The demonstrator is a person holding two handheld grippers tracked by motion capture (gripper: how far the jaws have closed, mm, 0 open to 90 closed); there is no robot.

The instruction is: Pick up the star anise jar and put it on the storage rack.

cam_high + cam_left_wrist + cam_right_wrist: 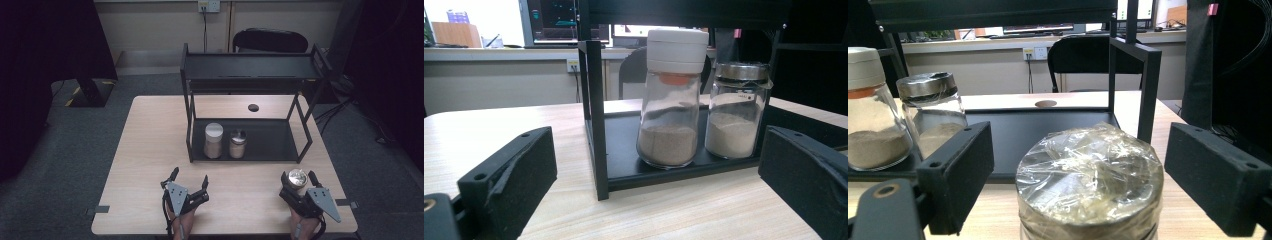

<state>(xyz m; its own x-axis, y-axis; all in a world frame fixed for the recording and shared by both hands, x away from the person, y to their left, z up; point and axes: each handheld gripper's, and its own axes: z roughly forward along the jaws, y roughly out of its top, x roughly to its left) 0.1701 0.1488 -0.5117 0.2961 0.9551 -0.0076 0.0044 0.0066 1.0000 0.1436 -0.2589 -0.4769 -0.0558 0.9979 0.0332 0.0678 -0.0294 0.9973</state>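
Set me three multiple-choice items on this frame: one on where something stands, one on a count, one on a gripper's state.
1. Where does the white-capped jar stand?
A. on the rack's top shelf
B. on the rack's bottom shelf
C. on the bare table

2. How many jars are in the scene?
A. two
B. three
C. four

3. How does the left gripper stand?
A. open, holding nothing
B. shut on a jar
C. shut on the rack's post

Key:
1 B: it sits on the bottom shelf of the black rack, beside the metal-lidded jar.
2 B: two on the shelf, plus the foil-topped jar on the table between the right gripper's jaws.
3 A: its jaws stand apart over bare table.
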